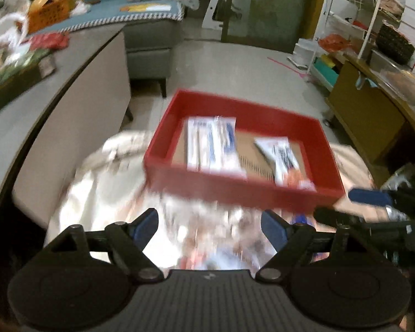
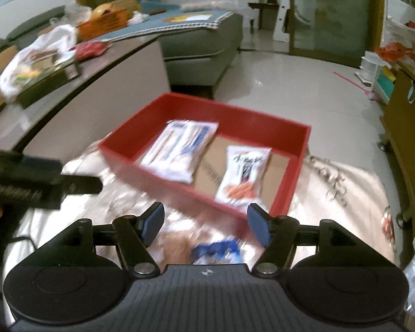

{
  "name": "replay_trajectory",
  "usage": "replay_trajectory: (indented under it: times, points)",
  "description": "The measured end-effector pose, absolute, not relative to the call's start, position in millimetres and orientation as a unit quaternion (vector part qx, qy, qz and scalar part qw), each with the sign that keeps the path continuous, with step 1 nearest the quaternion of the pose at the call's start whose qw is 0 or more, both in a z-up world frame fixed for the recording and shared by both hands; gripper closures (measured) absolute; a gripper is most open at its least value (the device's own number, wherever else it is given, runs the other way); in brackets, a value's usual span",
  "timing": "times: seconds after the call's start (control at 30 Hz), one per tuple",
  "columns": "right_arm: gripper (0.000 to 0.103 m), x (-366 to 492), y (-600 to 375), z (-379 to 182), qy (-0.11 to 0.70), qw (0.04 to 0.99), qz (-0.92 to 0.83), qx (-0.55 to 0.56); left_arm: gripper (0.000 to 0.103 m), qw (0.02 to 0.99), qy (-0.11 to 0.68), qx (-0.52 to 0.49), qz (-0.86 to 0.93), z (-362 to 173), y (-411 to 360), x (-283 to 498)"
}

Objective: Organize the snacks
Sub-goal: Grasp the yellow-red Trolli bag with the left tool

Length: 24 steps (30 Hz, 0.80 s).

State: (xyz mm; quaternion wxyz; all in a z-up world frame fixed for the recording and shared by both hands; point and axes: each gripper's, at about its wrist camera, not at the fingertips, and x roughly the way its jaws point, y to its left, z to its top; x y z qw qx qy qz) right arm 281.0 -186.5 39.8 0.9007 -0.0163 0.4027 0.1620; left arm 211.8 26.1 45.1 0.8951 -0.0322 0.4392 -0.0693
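Two snack packets, blue-white [image 2: 179, 149] and orange-printed [image 2: 242, 177], lay side by side inside red tray [image 2: 298, 166] on cloth-covered surface [image 2: 345, 193]. Near the tray's front wall hovered left gripper [image 1: 209, 228] and right gripper [image 2: 206, 225], both wide open, empty.

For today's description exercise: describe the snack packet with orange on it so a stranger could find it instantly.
Find the open red rectangular tray on the pale cloth-covered surface. Two white packets lie flat inside; take the right-hand one. Unlike its blue-printed neighbour, it has dark lettering above an orange picture at its near end.

Red tray [image 2: 296, 166] holding two snack packets, right claw [image 2: 206, 225] spread wide, nothing between its fingers
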Motion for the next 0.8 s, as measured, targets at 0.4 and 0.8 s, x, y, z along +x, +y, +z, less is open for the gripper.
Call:
replay_trajectory:
  times: [0.4,0.8]
  points:
    - [0.025,222,-167,31,0.428,0.885,0.181,-0.024,0.024,0.872,0.487,-0.037,-0.035,-5,32,133]
    - [0.025,191,-170,23,0.447,0.876,0.176,-0.036,0.024,0.867,0.497,-0.007,-0.015,-37,16,134]
